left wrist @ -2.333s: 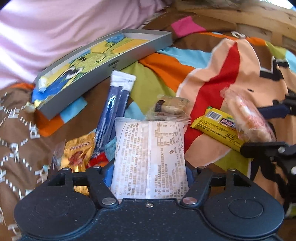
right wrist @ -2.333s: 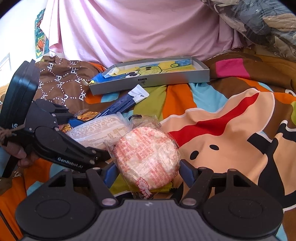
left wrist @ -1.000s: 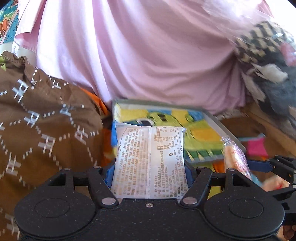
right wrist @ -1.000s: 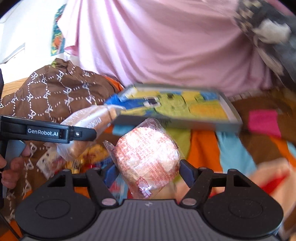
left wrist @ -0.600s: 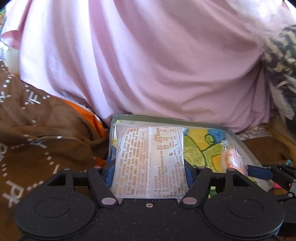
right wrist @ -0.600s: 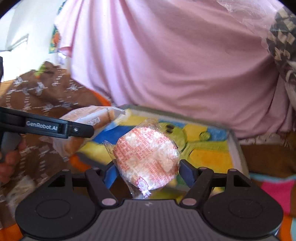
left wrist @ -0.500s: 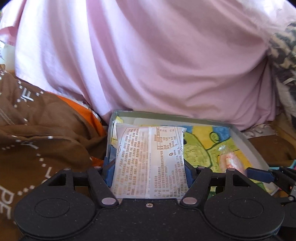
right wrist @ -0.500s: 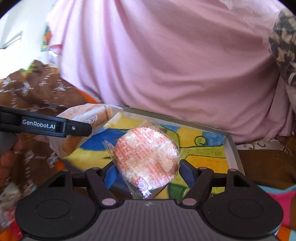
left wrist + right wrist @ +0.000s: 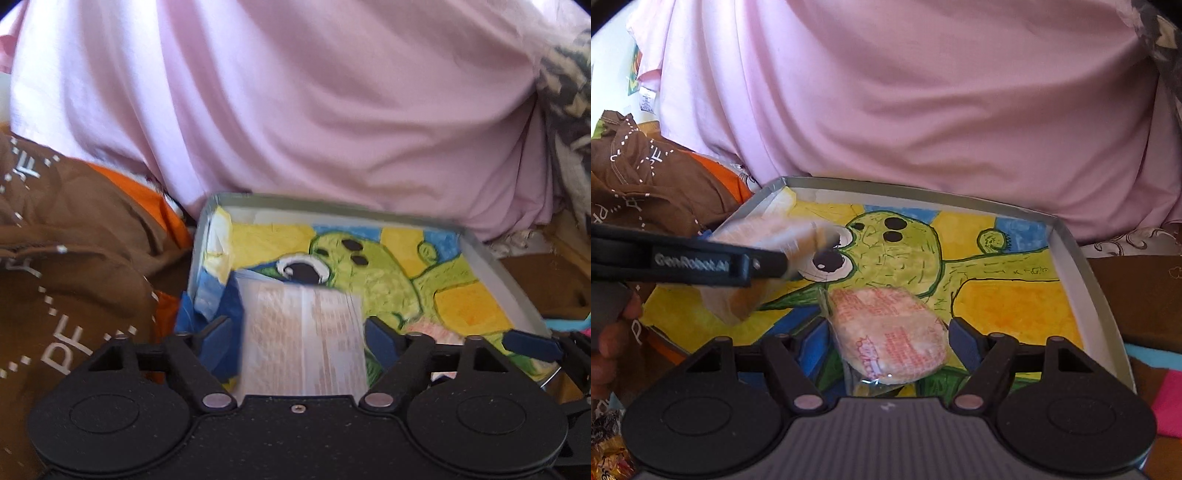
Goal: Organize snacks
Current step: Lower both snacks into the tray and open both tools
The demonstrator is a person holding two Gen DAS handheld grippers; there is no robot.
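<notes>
I am holding my left gripper (image 9: 301,332) low in the frame with its blue pads (image 9: 221,341) standing slightly clear of a white printed packet (image 9: 303,354), so the jaws are parted and not pinching it. The packet is showing blurred, lying between them over the near left part of the grey tray (image 9: 332,202). My right gripper (image 9: 886,328) is likewise sitting open at the bottom centre of its own view. The round pink-printed snack (image 9: 890,334) is lying tilted between the pads without being squeezed, over the near middle of the tray's painted floor. Whether either wrapper is resting on that floor I cannot tell. Further in, the green cartoon drawing (image 9: 897,254) is covering the tray bottom. At the left edge of the right view, my left gripper's dark finger is crossing the packet. Beyond the tray's far rim a pink cloth (image 9: 332,110) is filling the upper frame, and a brown patterned fabric (image 9: 74,240) is bunching at the left.
</notes>
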